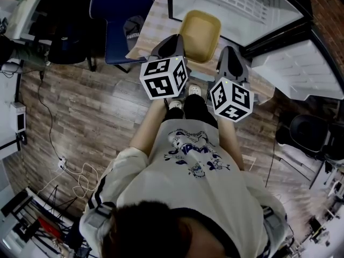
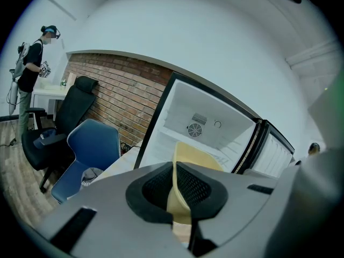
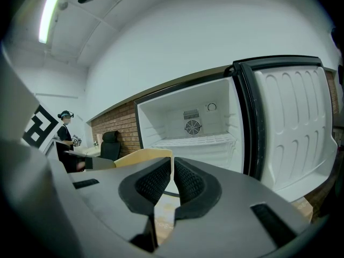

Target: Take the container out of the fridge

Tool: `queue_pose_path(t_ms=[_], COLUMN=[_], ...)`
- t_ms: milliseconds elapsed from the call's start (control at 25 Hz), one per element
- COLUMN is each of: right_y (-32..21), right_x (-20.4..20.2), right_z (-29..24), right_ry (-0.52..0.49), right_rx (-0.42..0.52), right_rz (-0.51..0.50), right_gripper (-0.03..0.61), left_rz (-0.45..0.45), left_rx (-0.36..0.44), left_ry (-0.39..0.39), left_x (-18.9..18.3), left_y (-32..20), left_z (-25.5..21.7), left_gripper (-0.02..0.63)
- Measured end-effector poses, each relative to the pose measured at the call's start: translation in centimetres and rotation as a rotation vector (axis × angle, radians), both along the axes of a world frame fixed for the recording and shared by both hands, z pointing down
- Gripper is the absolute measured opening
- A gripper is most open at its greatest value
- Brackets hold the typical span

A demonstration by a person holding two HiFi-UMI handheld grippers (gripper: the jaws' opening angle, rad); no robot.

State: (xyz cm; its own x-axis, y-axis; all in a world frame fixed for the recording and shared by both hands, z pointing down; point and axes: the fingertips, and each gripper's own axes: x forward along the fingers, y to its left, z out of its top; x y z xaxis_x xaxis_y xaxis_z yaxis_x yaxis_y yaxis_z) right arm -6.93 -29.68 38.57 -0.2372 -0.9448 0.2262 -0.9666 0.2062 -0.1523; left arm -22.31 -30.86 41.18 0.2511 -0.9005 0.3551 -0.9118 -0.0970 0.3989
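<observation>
A shallow yellow container (image 1: 200, 34) sits over the light wooden table top (image 1: 149, 23), just in front of the open fridge (image 1: 244, 7). My left gripper (image 1: 173, 42) is shut on the container's left wall. In the left gripper view that yellow wall (image 2: 180, 160) runs up between the two pads of the left gripper (image 2: 176, 186). My right gripper (image 1: 230, 54) is at the container's right side. In the right gripper view, the right gripper (image 3: 172, 179) has its pads pressed on a thin pale edge, and the container (image 3: 141, 156) spreads out to the left.
The fridge is white inside, with a wire shelf (image 3: 193, 140), and its door (image 3: 293, 128) is swung open to the right. A blue chair (image 1: 117, 23) stands left of the table, and a black office chair (image 1: 309, 133) at the right. A person (image 2: 29, 71) stands far off.
</observation>
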Motion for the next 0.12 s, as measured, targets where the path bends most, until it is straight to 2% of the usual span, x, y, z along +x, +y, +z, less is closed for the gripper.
queue_pose_path(t_ms=[120], right_y=[-0.08], right_x=[0.15], right_z=[0.03], right_ry=[0.001], right_rx=[0.002], right_rz=[-0.001], right_gripper=[0.043], left_rz=[0.001], left_rx=[0.002], left_ry=[0.002], left_x=[0.21], left_y=[-0.08], left_z=[-0.01], left_gripper=[0.031])
